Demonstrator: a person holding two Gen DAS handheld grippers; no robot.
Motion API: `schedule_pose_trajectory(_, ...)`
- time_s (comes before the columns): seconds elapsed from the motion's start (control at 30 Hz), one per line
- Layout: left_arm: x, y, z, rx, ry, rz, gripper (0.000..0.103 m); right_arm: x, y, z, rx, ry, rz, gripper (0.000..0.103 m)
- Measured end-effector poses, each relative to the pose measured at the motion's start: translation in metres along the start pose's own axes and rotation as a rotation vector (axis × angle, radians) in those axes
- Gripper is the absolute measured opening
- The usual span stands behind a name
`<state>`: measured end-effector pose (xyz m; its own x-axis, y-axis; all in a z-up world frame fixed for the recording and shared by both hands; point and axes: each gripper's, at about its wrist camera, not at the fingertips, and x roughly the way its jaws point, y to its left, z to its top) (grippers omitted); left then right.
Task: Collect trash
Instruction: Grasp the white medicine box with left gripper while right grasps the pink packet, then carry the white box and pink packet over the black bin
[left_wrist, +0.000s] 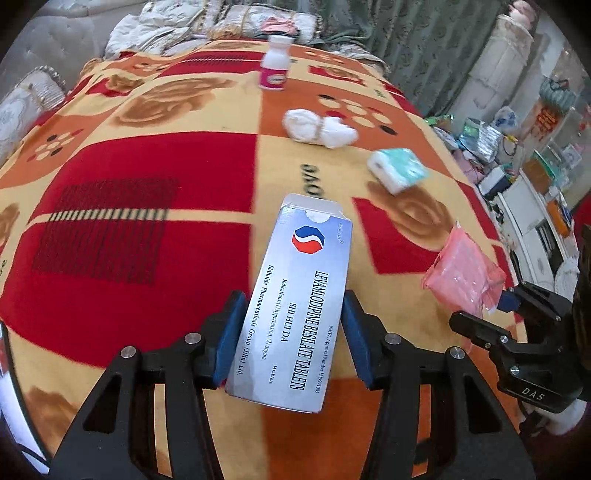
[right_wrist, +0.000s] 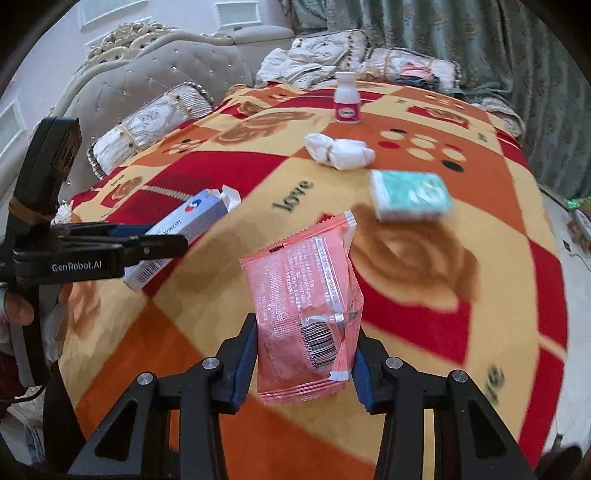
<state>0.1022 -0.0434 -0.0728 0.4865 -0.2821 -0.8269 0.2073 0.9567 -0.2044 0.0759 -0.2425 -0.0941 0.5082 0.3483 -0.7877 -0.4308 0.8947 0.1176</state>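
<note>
My left gripper is shut on a silver tablet box and holds it above the patterned blanket. My right gripper is shut on a pink plastic wrapper, also held above the blanket. In the right wrist view the left gripper and the box show at the left. In the left wrist view the wrapper shows at the right. A crumpled white tissue, a teal tissue pack and a white pill bottle lie further back on the blanket.
A grey tufted headboard and pillows stand at the left and back. Green curtains hang behind. White furniture with clutter stands beyond the bed's right edge.
</note>
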Motion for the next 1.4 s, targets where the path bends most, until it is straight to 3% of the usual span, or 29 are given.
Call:
schedule_pose_trajectory(0.5, -0.009, -0.089, -0.023, 0.115, -0.018, -0.069, 0.051, -0.065, -0.037, -0.061, 0.127, -0.041, -0.078, 0.043)
schedule_pose_trajectory(1.4, 0.012, -0.217, -0.040, 0.274, 0.042, -0.225, 0.051, -0.131, -0.106, -0.120, 0.320, -0.090, -0.210, 0.044)
